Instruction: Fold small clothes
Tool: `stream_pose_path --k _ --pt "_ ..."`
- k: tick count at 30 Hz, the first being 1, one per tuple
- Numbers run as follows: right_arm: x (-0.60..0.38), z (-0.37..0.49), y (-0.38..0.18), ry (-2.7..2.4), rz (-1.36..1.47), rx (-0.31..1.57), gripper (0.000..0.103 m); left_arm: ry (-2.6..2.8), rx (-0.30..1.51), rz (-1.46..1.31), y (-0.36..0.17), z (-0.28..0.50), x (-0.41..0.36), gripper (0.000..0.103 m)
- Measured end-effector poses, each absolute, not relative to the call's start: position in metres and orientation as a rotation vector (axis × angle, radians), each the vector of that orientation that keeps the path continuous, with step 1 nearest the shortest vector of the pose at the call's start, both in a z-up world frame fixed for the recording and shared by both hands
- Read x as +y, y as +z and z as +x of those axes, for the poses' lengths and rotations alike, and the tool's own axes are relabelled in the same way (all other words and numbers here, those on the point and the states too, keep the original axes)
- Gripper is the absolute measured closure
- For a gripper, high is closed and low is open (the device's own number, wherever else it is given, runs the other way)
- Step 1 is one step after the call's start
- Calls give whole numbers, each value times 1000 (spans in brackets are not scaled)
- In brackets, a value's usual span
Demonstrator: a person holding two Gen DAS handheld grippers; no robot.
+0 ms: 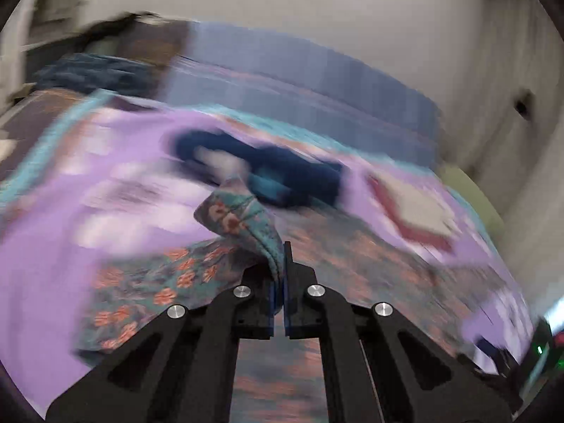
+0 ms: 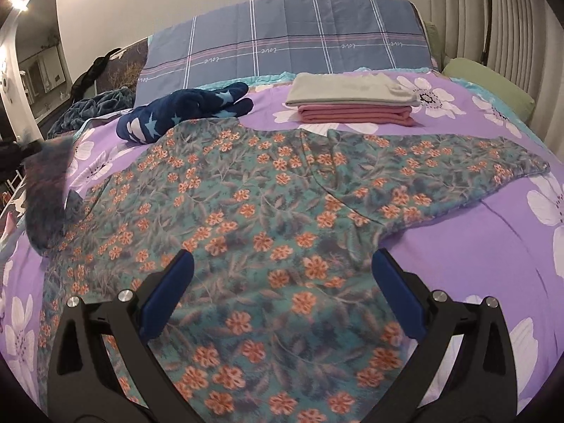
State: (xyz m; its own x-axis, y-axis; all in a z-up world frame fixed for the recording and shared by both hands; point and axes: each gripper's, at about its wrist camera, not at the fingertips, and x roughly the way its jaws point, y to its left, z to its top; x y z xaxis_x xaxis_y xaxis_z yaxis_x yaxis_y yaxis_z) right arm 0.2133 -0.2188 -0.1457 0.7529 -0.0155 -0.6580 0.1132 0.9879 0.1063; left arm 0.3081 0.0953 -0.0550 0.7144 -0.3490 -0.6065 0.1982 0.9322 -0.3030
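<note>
My left view is smeared by heavy motion blur: the purple bedspread (image 1: 63,282) and the pillow (image 1: 299,70) run into streaks, and only my own jaws look crisp. My right view is sharp and evenly lit, though soft. A bright lamp (image 2: 17,2) glares at the upper left. Both views bend at the edges and fade into dark round corners.

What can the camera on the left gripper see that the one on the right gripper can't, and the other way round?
Only the left wrist view shows the left gripper, its fingers pinched shut on a fold of the floral garment. Only the right wrist view shows the right gripper open above the cloth, and clearly the folded stack. Both show the purple bedspread and navy star-print item.
</note>
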Motion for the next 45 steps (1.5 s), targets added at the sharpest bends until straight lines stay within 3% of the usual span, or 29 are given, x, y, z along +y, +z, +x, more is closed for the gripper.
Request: stream_pose_path --k 4,5,8,12,13,15,18,25,28,34,45 --pt "-231 212 -151 -68 148 736 2 -450 809 -131 -99 295 12 99" --pt "-234 212 -152 -63 156 741 2 -470 845 -103 -115 292 -4 95" --pt "-243 214 -155 -39 180 751 2 -497 916 -85 -145 282 -21 80" --pt "-247 230 -155 23 213 783 4 -469 926 -95 -157 280 -6 79" --pt "-244 238 -154 48 217 792 7 -465 926 -111 -157 281 -1 79" --pt "-238 254 -151 95 210 813 27 -461 923 -143 -155 283 6 79" --pt "-222 285 -146 187 207 887 48 -467 914 -156 -153 285 6 79" --pt "-182 353 -138 325 207 1057 48 -543 892 -168 -150 280 -9 79" --pt "-174 371 -140 351 216 1104 39 -568 890 -134 -150 276 -21 79" --pt "-170 376 -167 406 324 1211 40 -558 920 -110 -163 281 -31 79" --pt "-156 376 -157 457 342 1196 40 -580 910 -117 -160 276 -35 79"
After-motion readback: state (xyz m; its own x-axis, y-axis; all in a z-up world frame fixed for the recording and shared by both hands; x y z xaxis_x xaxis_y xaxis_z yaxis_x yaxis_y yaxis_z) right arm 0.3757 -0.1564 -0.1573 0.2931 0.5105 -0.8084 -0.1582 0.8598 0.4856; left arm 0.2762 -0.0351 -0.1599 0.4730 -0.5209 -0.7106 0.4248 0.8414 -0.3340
